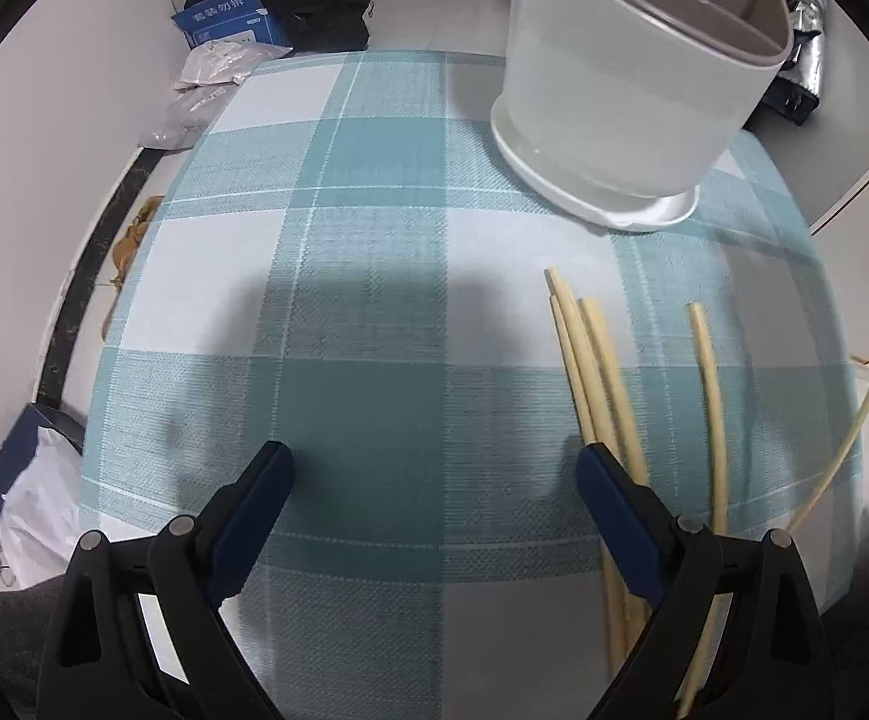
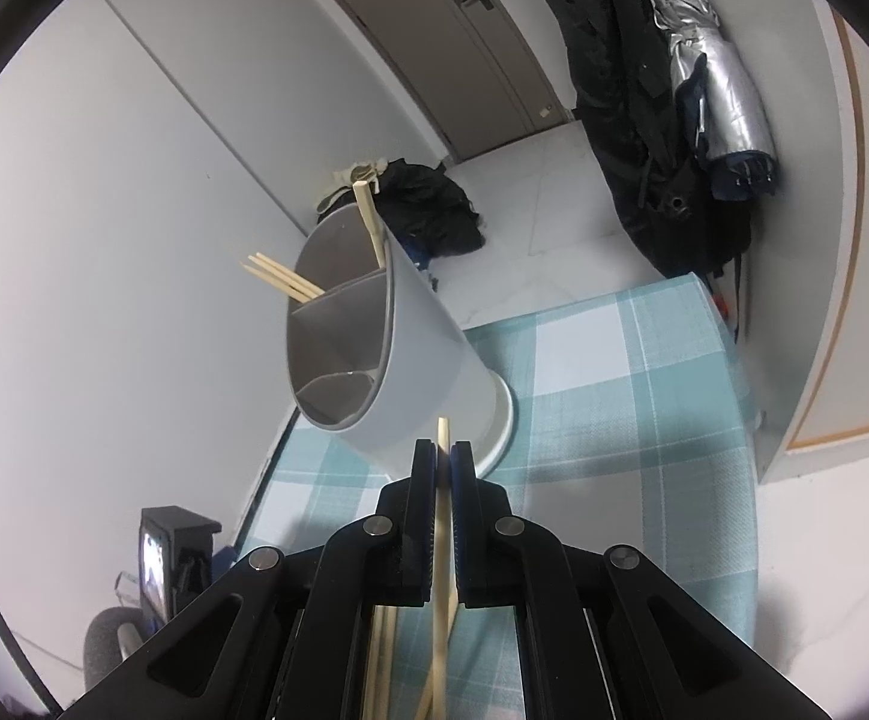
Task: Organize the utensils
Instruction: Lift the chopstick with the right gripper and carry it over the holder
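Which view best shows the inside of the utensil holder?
The right wrist view: the utensil holder shows its open top, its dividers and the chopsticks in holder. The left wrist view shows mostly its outer wall and base, with a cropped slice of rim and divider.

A woven checked tablecloth (image 1: 374, 312) is showing a coarse, matt cloth weave. The utensil holder (image 1: 614, 90) is looking like smooth, matt grey plastic on a glossier white plastic base (image 1: 644, 213). The chopsticks (image 1: 596, 372) are appearing as pale, smooth wood or bamboo. The gripper fingers (image 1: 254, 504) are looking like matt black plastic with metal rivets.
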### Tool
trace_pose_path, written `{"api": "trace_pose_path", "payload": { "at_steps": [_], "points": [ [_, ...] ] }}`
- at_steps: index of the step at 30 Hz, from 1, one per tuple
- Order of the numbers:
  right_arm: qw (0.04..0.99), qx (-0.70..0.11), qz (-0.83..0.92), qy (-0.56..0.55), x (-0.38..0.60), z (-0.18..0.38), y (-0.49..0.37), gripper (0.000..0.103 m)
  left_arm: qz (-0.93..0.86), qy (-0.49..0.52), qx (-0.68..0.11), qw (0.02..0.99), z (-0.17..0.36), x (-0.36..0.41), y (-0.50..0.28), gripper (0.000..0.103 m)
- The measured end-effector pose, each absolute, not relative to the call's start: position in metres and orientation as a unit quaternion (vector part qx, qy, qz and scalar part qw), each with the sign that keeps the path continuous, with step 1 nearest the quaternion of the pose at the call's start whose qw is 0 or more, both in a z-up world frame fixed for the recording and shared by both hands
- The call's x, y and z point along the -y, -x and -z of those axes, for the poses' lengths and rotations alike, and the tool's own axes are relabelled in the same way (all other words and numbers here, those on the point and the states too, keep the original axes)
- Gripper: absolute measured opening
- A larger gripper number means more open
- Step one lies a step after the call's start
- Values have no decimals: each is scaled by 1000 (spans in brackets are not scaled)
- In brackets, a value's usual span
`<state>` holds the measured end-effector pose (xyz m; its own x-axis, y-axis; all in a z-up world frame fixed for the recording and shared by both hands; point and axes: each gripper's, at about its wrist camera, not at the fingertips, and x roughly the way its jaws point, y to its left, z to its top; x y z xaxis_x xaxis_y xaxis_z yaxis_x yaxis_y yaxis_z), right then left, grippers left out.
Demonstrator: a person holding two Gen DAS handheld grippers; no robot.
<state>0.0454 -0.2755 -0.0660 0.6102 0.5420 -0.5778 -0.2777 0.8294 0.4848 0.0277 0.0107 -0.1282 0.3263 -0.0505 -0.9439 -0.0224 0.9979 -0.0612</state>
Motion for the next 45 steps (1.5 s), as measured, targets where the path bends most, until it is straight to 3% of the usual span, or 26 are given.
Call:
{"api": "trace_pose_path", "payload": {
  "at_steps": [26, 29, 32, 34, 37, 39, 45],
  "points": [
    [883, -364, -230, -187, 283, 59, -40, 4, 13, -5, -591, 807, 134, -3, -46, 95],
    [884, -363, -229, -186, 282, 59, -40, 4, 6, -12, -587, 809, 132, 0, -51, 91],
    [885, -360, -229, -187, 282, 59, -39, 4, 15, -2, -593, 805, 130, 3, -56, 66],
    [886, -358, -229, -184, 281, 58, -39, 4, 19, 1, -603, 797, 128, 9, -60, 39],
    [888, -357, -228, -181, 280, 57, -39, 4, 22, 2, -607, 794, 127, 19, -60, 9],
    [888, -357, -227, -182, 280, 58, -40, 4, 18, 1, -605, 796, 128, 22, -61, 3],
    [889, -357, -225, -179, 280, 58, -41, 4, 18, 17, -596, 803, 127, 10, -61, 2]
  ]
}}
